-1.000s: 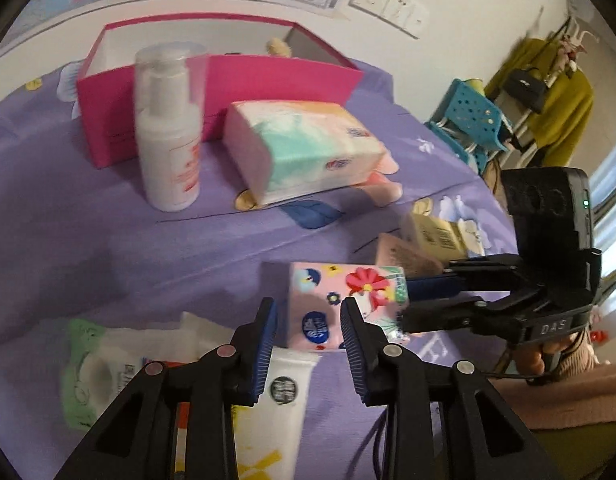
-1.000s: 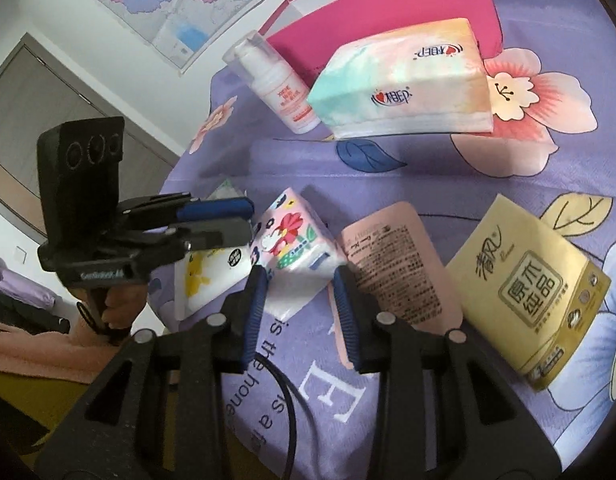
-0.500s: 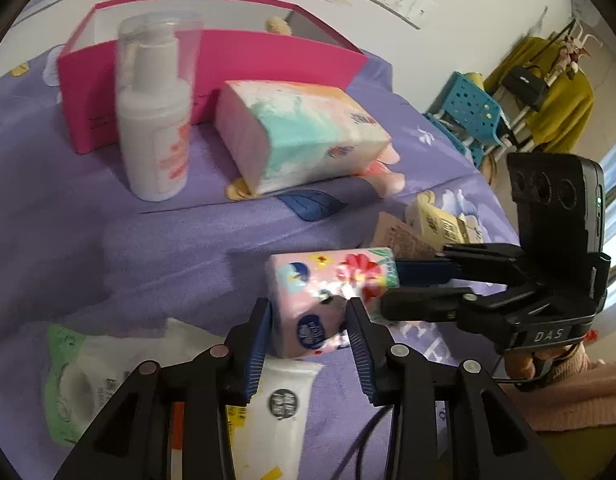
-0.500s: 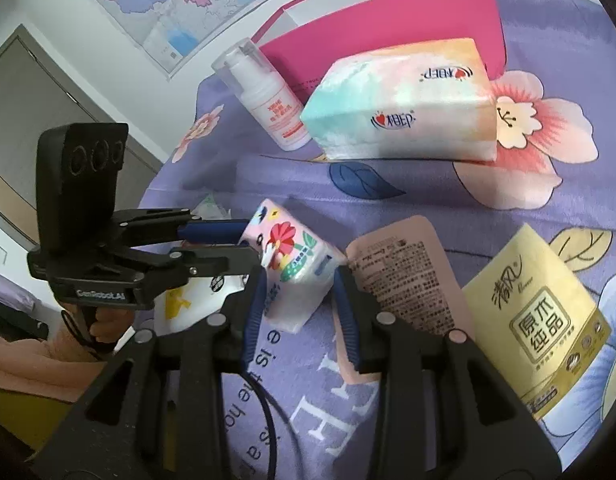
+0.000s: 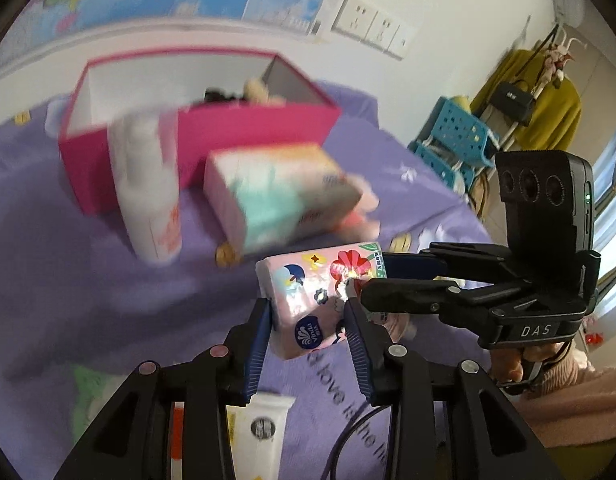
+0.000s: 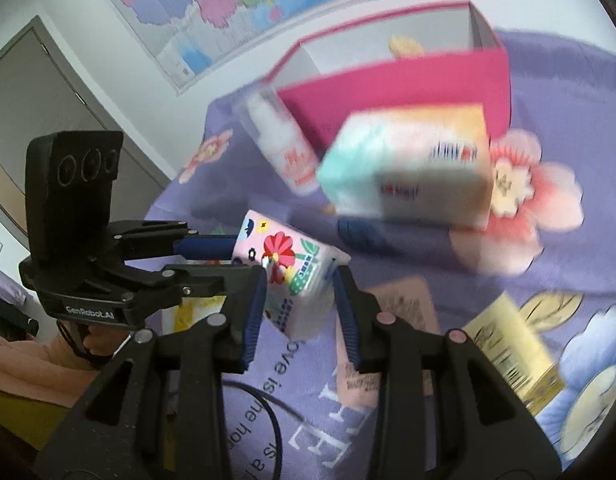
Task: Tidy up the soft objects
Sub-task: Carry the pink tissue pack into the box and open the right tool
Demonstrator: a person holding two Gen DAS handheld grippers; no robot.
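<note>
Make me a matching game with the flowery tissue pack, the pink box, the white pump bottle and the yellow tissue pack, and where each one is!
Things:
1. flowery tissue pack
2. pink box
3. white pump bottle
4. yellow tissue pack

Places:
A. standing upright just in front of the pink box
B. lying on the purple cloth, near the right gripper
C. held up off the cloth between the fingers of both grippers
D. open at the back of the cloth, near the wall

Pairs: 1-C, 2-D, 3-A, 4-B
</note>
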